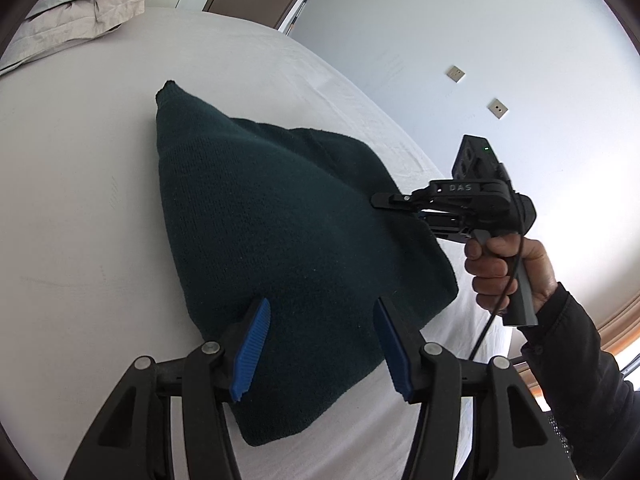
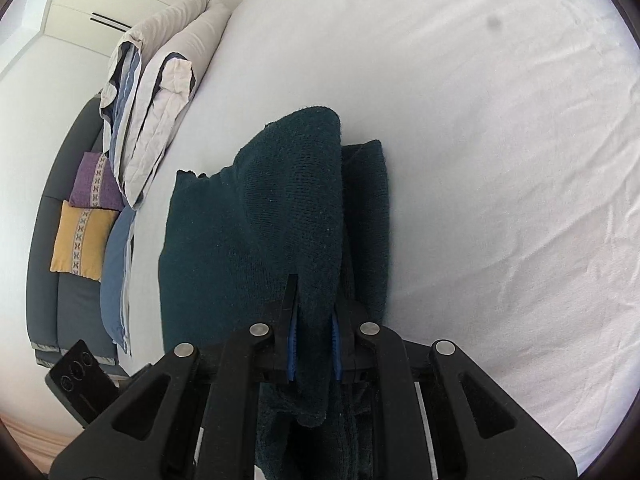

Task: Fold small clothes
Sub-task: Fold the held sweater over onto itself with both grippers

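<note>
Right gripper [image 2: 314, 344] pinches a lifted fold of the dark green knitted garment [image 1: 280, 248] on the white bedsheet [image 1: 80, 200], while the left gripper [image 1: 322, 344] hangs wide apart above it.

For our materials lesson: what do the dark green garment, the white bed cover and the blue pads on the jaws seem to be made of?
Dark green garment: knitted yarn, probably wool or acrylic; fuzzy matte surface with visible stitch rows.
White bed cover: woven cloth, likely cotton; matte, finely creased.
Blue pads: apparently moulded rubber or plastic; ridged faces, dull sheen.
</note>
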The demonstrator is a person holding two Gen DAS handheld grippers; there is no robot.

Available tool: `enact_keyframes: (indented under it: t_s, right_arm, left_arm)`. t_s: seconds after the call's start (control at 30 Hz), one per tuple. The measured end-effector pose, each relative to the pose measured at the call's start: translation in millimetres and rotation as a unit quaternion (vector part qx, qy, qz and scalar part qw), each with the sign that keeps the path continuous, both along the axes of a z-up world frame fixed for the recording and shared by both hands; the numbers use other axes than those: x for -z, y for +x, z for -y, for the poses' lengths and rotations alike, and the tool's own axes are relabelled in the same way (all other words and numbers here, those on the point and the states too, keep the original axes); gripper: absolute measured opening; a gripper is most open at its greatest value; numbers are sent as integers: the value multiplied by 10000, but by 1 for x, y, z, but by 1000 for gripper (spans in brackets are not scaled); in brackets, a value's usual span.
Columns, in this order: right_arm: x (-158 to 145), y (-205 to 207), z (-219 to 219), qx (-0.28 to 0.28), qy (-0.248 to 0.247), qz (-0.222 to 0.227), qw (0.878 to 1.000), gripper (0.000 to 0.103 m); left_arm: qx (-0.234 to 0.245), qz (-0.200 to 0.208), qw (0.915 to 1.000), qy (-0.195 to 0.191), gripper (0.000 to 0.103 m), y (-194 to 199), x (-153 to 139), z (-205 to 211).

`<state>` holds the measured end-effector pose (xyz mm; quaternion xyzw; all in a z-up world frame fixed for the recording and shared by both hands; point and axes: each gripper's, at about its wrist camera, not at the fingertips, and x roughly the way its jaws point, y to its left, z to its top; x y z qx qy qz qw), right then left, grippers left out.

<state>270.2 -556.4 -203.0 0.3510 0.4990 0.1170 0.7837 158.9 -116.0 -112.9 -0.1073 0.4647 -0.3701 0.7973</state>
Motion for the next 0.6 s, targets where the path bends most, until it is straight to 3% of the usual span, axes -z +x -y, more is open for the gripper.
enact_keyframes:
  t_s: [0.1, 0.17, 0.2, 0.33, 0.37, 0.4, 0.43, 0.5, 0.6]
  right_arm:
    - [-3, -18, -3, -23, 383, -43, 9993, 20]
    - [-6, -31, -8, -87, 496, -89, 9987, 35]
    - [-8, -37, -12, -122, 508, -75, 9986, 51]
    - [-12, -60, -29, -367, 259, -67, 9990, 54]
    - [-10, -64, -30, -395, 170, -117, 9990, 52]
    - [-7, -71, -30, -374, 138, -144, 9991, 43]
    - [-3, -75, -28, -318, 99, -219, 9992, 23]
    - [7, -88, -18, -89, 265, -364, 9989, 10]
    - [7, -105, -15, 79, 441, -306, 9985, 8]
  left_arm:
    - [-1, -13, 10000, -2, 57, 1, 4, -1]
    - [13, -22, 10000, 9, 57, 1, 5, 0]
    - [20, -14, 10000, 22, 57, 1, 5, 0]
    - [51, 20, 9999, 120, 57, 0, 6, 5]
    - [62, 23, 9999, 147, 57, 0, 6, 6]
    - [65, 29, 9998, 181, 57, -1, 5, 11]
    - [69, 36, 9998, 207, 57, -1, 5, 12]
    - [90, 20, 9997, 236, 57, -1, 6, 14]
    - [113, 17, 9995, 301, 57, -2, 5, 17]
